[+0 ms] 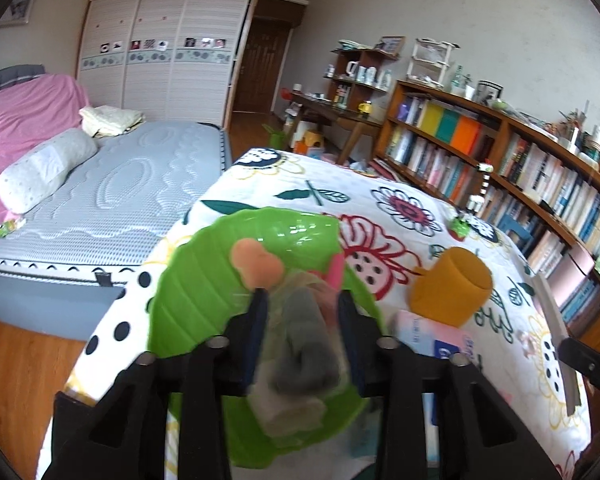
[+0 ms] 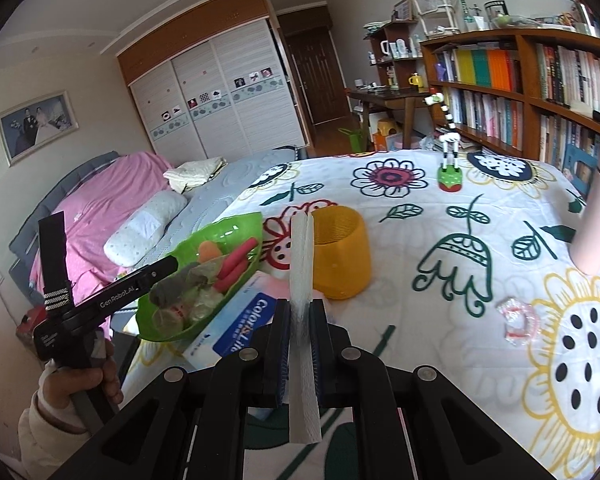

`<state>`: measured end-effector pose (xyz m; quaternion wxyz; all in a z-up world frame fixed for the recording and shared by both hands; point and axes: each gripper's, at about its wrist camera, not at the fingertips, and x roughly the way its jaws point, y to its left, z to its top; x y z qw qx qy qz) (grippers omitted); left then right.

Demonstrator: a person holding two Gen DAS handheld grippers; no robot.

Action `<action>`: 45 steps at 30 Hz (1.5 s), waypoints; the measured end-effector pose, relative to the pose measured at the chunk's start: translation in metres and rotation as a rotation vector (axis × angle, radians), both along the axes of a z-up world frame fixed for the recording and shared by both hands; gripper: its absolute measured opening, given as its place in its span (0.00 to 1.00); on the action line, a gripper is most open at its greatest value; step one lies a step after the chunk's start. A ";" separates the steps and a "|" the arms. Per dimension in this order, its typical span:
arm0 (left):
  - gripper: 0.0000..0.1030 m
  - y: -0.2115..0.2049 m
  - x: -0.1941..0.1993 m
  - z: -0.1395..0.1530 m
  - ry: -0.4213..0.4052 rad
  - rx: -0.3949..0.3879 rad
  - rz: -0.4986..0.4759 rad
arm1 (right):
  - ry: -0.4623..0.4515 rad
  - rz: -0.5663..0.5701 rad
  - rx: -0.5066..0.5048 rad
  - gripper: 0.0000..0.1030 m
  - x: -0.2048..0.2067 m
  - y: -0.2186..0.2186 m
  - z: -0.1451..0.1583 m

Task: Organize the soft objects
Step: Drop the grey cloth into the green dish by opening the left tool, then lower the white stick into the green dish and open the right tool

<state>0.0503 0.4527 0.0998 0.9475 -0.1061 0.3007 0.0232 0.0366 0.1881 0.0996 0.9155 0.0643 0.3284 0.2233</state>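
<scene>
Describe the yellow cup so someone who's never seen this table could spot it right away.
Start at the floral tablecloth, then find the green leaf-shaped bowl near its left edge. Just right of the bowl, behind the tissue pack, stands the yellow cup. It is the only plain mustard-yellow thing there, open-topped and empty, while the bowl is full of soft items.

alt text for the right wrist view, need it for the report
The right gripper is shut on a folded white paper towel, held upright above a flower-print cloth. Ahead sits a yellow basket; to its left, a green leaf-shaped bowl of soft items, with the left gripper reaching over it.
</scene>
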 end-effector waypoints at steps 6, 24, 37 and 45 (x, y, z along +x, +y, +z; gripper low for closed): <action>0.67 0.022 -0.005 0.000 -0.016 0.012 0.063 | 0.017 0.074 0.003 0.10 0.009 0.028 -0.001; 0.67 0.042 -0.015 0.014 -0.042 0.010 0.113 | 0.128 0.224 0.024 0.10 0.060 0.122 -0.021; 0.67 0.051 -0.015 0.014 -0.035 -0.017 0.133 | 0.245 0.235 0.022 0.10 0.086 0.154 -0.047; 0.67 0.052 -0.014 0.013 -0.032 -0.019 0.134 | 0.301 0.230 0.053 0.11 0.093 0.159 -0.051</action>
